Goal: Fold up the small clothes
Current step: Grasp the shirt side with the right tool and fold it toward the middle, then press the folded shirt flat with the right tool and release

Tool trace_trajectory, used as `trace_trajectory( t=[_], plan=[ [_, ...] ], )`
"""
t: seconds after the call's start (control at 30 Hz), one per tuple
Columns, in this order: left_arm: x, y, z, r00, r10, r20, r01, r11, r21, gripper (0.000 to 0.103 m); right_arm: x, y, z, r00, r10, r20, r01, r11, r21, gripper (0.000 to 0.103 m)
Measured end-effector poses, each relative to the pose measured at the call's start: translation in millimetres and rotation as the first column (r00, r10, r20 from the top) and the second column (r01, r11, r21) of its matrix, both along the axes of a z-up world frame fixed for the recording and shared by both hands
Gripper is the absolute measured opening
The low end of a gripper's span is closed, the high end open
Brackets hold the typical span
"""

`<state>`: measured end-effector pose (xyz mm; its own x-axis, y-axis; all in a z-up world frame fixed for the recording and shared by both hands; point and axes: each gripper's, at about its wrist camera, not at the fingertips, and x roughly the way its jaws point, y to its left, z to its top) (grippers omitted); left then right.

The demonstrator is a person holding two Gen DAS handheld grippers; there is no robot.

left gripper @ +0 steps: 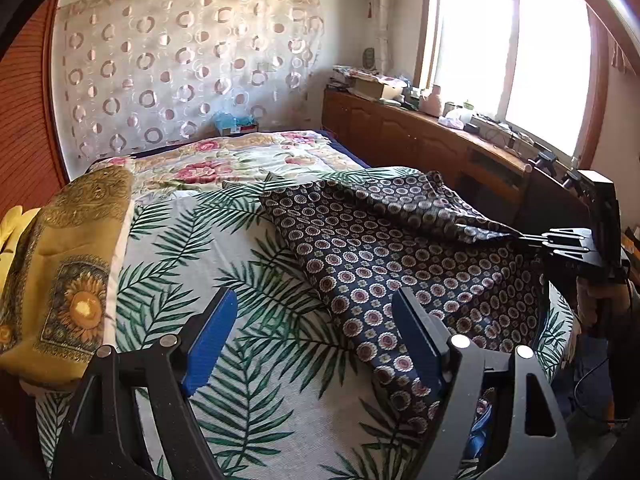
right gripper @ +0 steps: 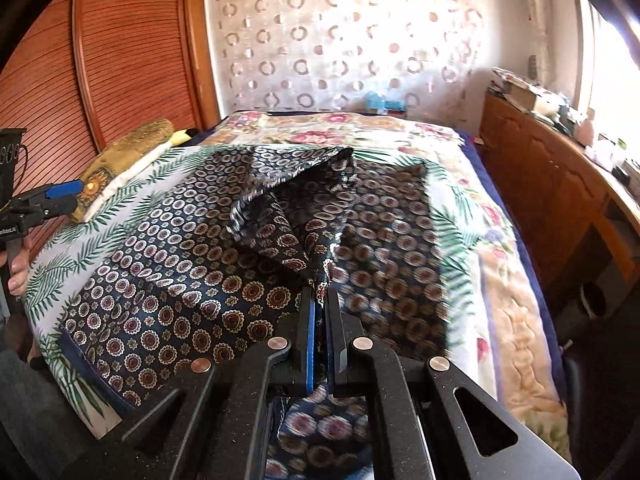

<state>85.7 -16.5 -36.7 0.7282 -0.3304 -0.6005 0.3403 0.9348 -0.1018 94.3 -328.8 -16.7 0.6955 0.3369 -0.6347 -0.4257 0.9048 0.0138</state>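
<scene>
right gripper [right gripper: 320,312] pinches the patterned garment [left gripper: 384,264] above the bed [left gripper: 248,360].

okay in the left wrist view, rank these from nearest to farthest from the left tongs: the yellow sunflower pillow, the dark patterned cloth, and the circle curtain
1. dark patterned cloth: beside the left tongs' right finger.
2. yellow sunflower pillow: at the left bed edge.
3. circle curtain: on the far wall.

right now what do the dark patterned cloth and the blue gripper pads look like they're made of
Dark patterned cloth: looks like thin woven fabric, perhaps silky or synthetic. It drapes in sharp, light folds where the right gripper pinches it, and shows a faint sheen.

Blue pads on the left gripper: seem matte rubber or soft plastic, with an even colour and no glare. Which one is unclear.
</scene>
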Motion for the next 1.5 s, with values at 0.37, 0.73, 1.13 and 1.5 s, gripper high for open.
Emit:
trace_trajectory(
  t=[0.37, 0.73, 1.13, 1.5],
  plan=[
    [6.1, -21.9, 0.1, 0.999, -0.048, 0.001, 0.048, 0.999, 0.02, 0.08, -4.9, 23.9, -2.6, 0.998, -0.069, -0.004, 0.069, 0.998, -0.01, 0.004],
    [10.3, -34.0, -15.9, 0.996, -0.069, -0.058, 0.071, 0.997, 0.031, 0.08, -10.6, 40.8, 13.4, 0.994, -0.111, 0.009, 0.111, 0.994, -0.023, 0.026],
    [13.0, -45.8, -35.5, 0.989, -0.086, -0.121, 0.093, 0.994, 0.056, 0.08, 70.0, 97.0, 35.4, 0.999, -0.005, -0.046, 0.007, 0.999, 0.037, 0.033],
    [13.4, -50.1, -48.2, 0.982, -0.097, -0.162, 0.109, 0.992, 0.065, 0.08, 155.1, 110.3, 5.3, 0.974, -0.003, -0.228, 0.019, 0.997, 0.069, 0.034]
  ],
)
